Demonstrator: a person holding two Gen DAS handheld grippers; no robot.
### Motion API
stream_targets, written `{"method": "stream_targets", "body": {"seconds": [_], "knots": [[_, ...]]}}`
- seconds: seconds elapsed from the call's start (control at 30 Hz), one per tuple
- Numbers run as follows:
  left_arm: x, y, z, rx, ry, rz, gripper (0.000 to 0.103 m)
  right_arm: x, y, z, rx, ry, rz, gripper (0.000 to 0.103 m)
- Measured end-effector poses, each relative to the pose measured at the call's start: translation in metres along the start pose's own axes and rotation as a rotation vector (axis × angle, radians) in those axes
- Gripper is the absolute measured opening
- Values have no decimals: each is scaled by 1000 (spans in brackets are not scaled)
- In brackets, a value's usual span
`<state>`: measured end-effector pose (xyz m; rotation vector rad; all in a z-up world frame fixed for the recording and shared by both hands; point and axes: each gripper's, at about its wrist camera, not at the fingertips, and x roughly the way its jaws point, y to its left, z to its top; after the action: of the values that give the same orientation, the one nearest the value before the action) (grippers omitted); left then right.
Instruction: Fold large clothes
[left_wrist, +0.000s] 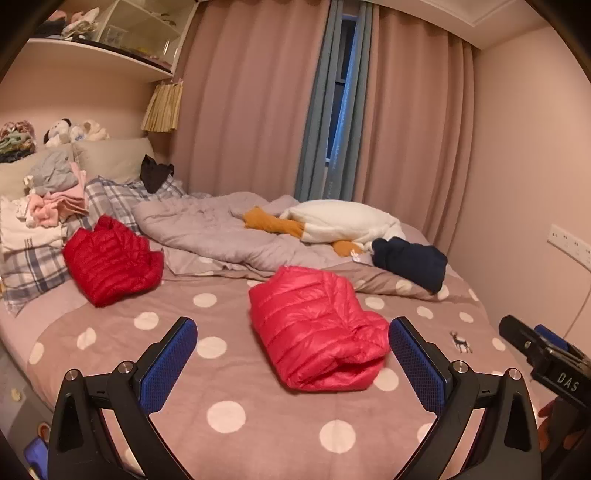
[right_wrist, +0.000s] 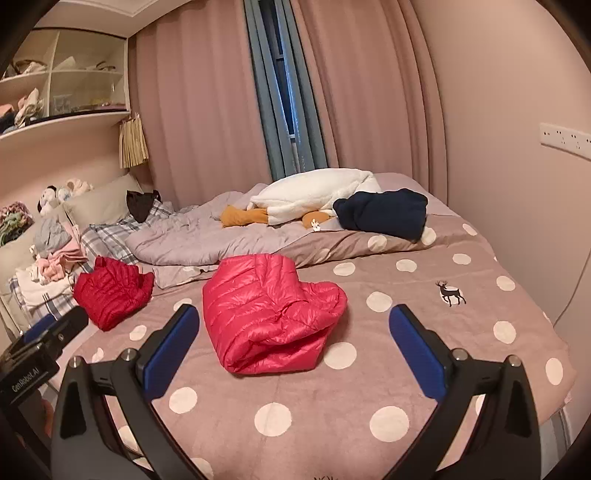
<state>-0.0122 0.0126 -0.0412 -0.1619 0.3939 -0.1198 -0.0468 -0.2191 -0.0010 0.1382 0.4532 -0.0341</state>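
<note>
A pink-red down jacket (left_wrist: 314, 328) lies folded in a bundle on the polka-dot bedspread (left_wrist: 229, 417), right in front of both grippers; it also shows in the right wrist view (right_wrist: 266, 314). A darker red down jacket (left_wrist: 110, 266) lies folded to the left near the pillows, and shows in the right wrist view (right_wrist: 112, 291). My left gripper (left_wrist: 291, 347) is open and empty, held above the bed just short of the pink-red jacket. My right gripper (right_wrist: 293, 332) is open and empty, also just short of it. Each gripper shows at the edge of the other's view.
A grey duvet (left_wrist: 214, 229), a white goose plush (left_wrist: 343, 221) and a folded navy garment (left_wrist: 410, 262) lie at the back of the bed. A pile of clothes (left_wrist: 48, 199) sits on plaid pillows at left. Curtains and a wall (left_wrist: 535, 166) bound the far and right sides.
</note>
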Motion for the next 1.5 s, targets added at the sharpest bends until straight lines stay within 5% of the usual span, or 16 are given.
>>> {"method": "stream_targets", "body": {"seconds": [0.53, 1.5], "knots": [[3, -2, -7, 35, 17, 64, 102, 10, 7, -6, -32, 55, -20, 103], [15, 6, -8, 20, 74, 56, 102, 21, 7, -11, -11, 102, -61, 103]]}}
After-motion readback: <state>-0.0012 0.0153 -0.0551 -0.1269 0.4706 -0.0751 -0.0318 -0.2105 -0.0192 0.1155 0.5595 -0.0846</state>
